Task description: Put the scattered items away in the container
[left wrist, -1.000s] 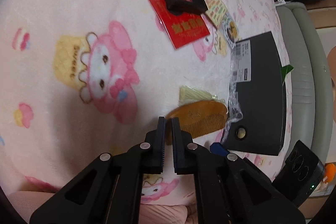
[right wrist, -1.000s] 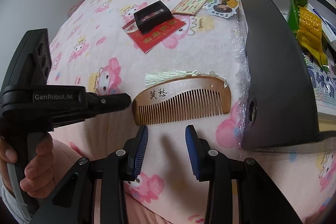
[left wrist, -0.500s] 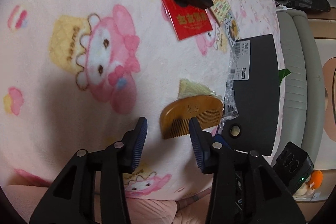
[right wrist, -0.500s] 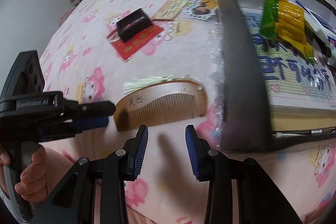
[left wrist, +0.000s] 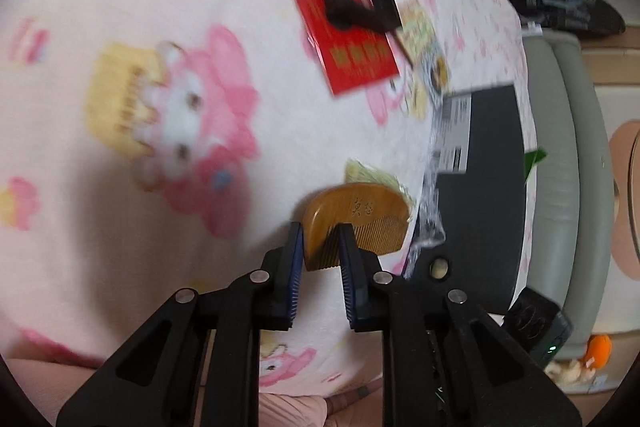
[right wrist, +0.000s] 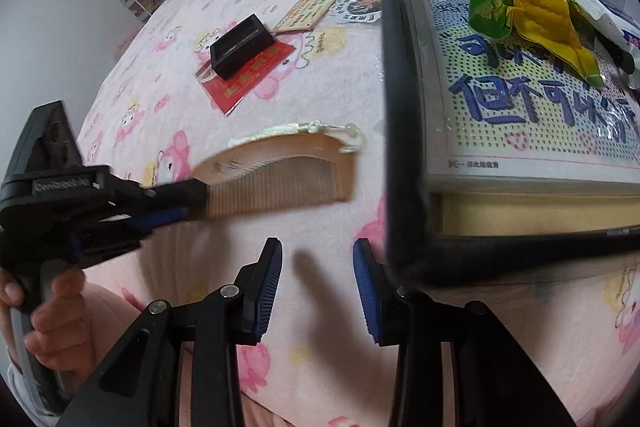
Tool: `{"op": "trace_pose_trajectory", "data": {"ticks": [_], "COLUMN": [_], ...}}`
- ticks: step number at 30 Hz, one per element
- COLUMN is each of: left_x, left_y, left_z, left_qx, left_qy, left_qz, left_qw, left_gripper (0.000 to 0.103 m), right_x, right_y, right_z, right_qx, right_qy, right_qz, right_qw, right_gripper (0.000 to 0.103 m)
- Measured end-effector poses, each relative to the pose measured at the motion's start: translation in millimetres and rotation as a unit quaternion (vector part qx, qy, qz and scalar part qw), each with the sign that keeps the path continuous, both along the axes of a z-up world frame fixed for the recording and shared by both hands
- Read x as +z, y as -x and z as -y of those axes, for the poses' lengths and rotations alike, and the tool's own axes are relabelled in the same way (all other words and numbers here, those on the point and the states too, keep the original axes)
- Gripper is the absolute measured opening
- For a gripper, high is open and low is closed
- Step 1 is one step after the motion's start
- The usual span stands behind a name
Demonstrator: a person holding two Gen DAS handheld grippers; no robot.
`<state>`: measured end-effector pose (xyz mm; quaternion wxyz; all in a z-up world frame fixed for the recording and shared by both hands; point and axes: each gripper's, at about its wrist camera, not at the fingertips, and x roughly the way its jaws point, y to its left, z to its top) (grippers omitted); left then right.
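The left gripper (right wrist: 188, 203), marked "GenRobot.AI" on its body, pinches the end of a wooden comb (left wrist: 356, 223) stamped with two Chinese characters, just beside the black box (right wrist: 394, 107). Inside the box lies a sheet (right wrist: 532, 99) with large blue Chinese writing. The right gripper (right wrist: 318, 287) hangs spread, holding nothing, over the pink blanket (right wrist: 180, 75).
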<state>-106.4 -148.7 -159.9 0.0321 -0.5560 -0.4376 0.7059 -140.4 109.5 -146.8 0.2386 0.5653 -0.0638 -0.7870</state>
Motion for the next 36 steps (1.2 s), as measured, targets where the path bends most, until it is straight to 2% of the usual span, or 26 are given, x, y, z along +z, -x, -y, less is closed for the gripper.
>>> {"op": "trace_pose_trajectory", "data": {"ticks": [3, 5, 7, 9, 14, 17, 21, 23, 24, 26, 27, 29, 30, 33, 36], "left_x": [8, 12, 12, 7, -6, -3, -4, -4, -5, -3, -2, 1, 1, 0, 4], "left_y": [-13, -13, -10, -5, 3, 0, 2, 4, 6, 6, 5, 5, 5, 7, 6], "left_z": [15, 18, 16, 14, 15, 17, 13, 11, 9, 6, 4, 1, 0, -2, -3], "left_qx": [0.024, 0.032, 0.032, 0.027, 0.025, 0.036, 0.034, 0.030, 0.028, 0.024, 0.023, 0.022, 0.021, 0.020, 0.023], "left_qy": [0.002, 0.024, 0.052, 0.067, 0.035, 0.033, 0.035, 0.024, 0.014, 0.010, 0.016, 0.031, 0.035, 0.043, 0.041], "left_qz": [-0.001, 0.000, 0.006, 0.014, 0.020, 0.008, 0.012, 0.007, 0.002, -0.003, -0.004, -0.004, -0.002, 0.003, -0.011], "left_qw": [0.9997, 0.9992, 0.9981, 0.9973, 0.9989, 0.9988, 0.9988, 0.9992, 0.9995, 0.9996, 0.9996, 0.9993, 0.9992, 0.9988, 0.9989], "left_gripper": [0.015, 0.016, 0.024, 0.026, 0.029, 0.032, 0.034, 0.034, 0.038, 0.039, 0.039, 0.039, 0.039, 0.039, 0.039], "right_x": [3, 8, 13, 18, 22, 22, 22, 22, 21, 17, 14, 11, 10, 11, 16], "right_y": [-4, -7, -7, -4, 8, 15, 24, 23, 22, 22, 22, 18, 13, 9, 13], "right_z": [1, 6, 15, 26, 48, 58, 72, 75, 76, 76, 76, 80, 81, 76, 65], "right_qx": [0.008, 0.023, 0.036, 0.044, 0.049, 0.049, 0.050, 0.050, 0.051, 0.061, 0.068, 0.078, 0.088, 0.109, 0.120], "right_qy": [0.002, 0.013, 0.017, 0.013, -0.014, -0.034, -0.062, -0.077, -0.085, -0.088, -0.088, -0.099, -0.101, -0.073, 0.020], "right_qz": [0.000, 0.002, 0.000, -0.002, -0.005, -0.011, -0.019, -0.031, -0.037, -0.047, -0.051, -0.074, -0.089, -0.089, -0.041], "right_qw": [1.000, 1.000, 0.999, 0.999, 0.999, 0.998, 0.997, 0.995, 0.994, 0.993, 0.993, 0.989, 0.987, 0.987, 0.992], "right_gripper": [0.033, 0.033, 0.033, 0.034, 0.037, 0.039, 0.044, 0.045, 0.046, 0.057, 0.058, 0.071, 0.072, 0.073, 0.065]}}
